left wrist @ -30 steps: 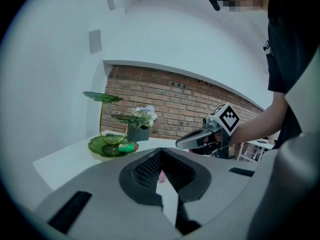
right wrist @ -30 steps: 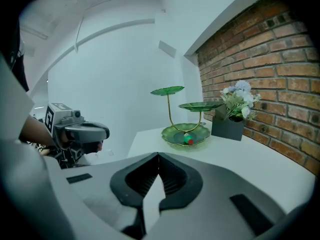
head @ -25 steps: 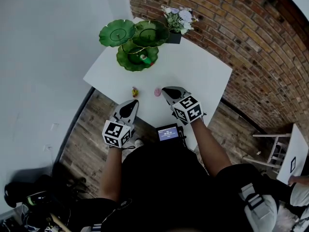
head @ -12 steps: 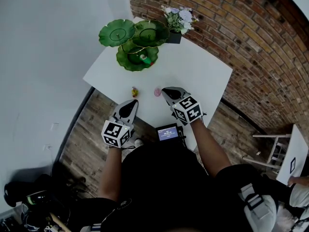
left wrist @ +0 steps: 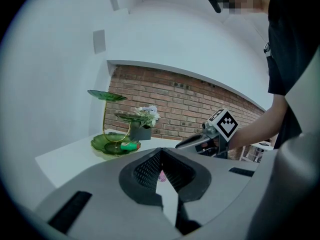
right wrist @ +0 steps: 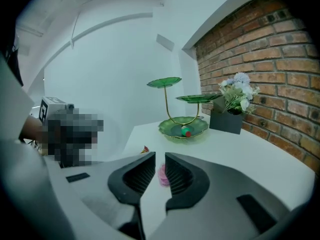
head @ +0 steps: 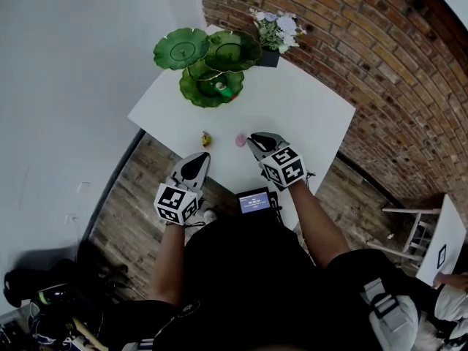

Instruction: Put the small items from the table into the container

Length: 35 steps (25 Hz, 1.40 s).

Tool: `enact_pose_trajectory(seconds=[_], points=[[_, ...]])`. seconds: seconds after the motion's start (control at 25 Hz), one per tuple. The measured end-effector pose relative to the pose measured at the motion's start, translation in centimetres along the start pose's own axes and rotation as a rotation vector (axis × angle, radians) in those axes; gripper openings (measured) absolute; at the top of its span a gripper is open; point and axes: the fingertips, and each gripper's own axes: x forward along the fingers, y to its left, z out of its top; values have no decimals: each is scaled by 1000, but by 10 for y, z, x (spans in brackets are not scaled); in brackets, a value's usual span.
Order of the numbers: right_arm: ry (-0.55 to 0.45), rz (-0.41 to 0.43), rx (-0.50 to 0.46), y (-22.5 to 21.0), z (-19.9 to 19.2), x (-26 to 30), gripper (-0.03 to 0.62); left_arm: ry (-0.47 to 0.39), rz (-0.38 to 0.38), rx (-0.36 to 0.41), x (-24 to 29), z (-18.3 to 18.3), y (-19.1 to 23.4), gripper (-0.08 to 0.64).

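Green leaf dish [head: 210, 86] already has one small item [head: 221, 88] in it (red-green, can't tell what). To go, both on the table [head: 292, 101]: pink piece [head: 240, 140] and yellow piece [head: 206, 139]. Jaws of the right gripper [head: 254, 138] are opening right at the pink piece, nothing pinched; left gripper [head: 197, 159] clamped closed, empty.

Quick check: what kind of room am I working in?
Likely a studio or staged indoor room: exposed brick wall, wood-plank floor, and a white table dressed with a green leaf-tier stand and potted flowers.
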Motion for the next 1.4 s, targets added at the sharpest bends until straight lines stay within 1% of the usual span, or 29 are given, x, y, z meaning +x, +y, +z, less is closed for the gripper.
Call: enact_pose_trajectory(seconds=[0.08, 0.24, 0.36, 0.8, 1.12, 1.36, 1.4], points=[[16, 19, 8, 1, -4, 4, 95, 2, 7, -8, 0, -2, 1, 9], [52, 42, 4, 3, -12, 14, 134, 1, 25, -23, -2, -3, 6, 9], [86, 62, -7, 3, -20, 23, 176, 1, 38, -31, -1, -4, 9, 9], [182, 111, -26, -3, -43, 53, 204, 44, 77, -68, 2, -18, 13, 9], [234, 140, -52, -4, -58, 70, 204, 67, 97, -79, 2, -27, 15, 9], [261, 127, -65, -4, -64, 75, 201, 78, 110, -83, -1, -29, 17, 9], [264, 125, -69, -4, -65, 75, 192, 78, 109, -81, -1, -29, 17, 9]])
